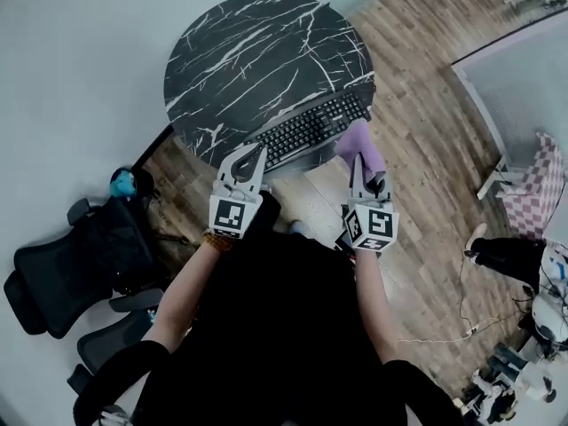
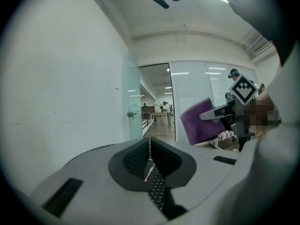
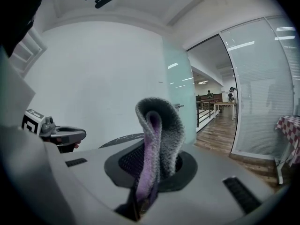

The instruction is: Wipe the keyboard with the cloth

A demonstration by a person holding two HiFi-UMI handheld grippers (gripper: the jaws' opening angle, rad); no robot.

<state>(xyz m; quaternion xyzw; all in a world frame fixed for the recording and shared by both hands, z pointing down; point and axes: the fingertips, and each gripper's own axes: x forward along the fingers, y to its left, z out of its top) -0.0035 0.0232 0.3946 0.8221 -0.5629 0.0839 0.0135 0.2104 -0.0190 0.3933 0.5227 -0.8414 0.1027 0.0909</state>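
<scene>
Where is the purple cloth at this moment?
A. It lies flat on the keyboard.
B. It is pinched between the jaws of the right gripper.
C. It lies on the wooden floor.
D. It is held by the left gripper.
B: in the right gripper view the cloth stands folded up out of the closed jaws of the right gripper, while the left gripper is shut on nothing.

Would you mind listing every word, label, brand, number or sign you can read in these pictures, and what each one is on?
No word, brand or number can be read in any view.
The keyboard: key legends are too small to read.
The marker cubes: black-and-white square patterns, not letters.
The cloth: plain purple, no label showing.
</scene>
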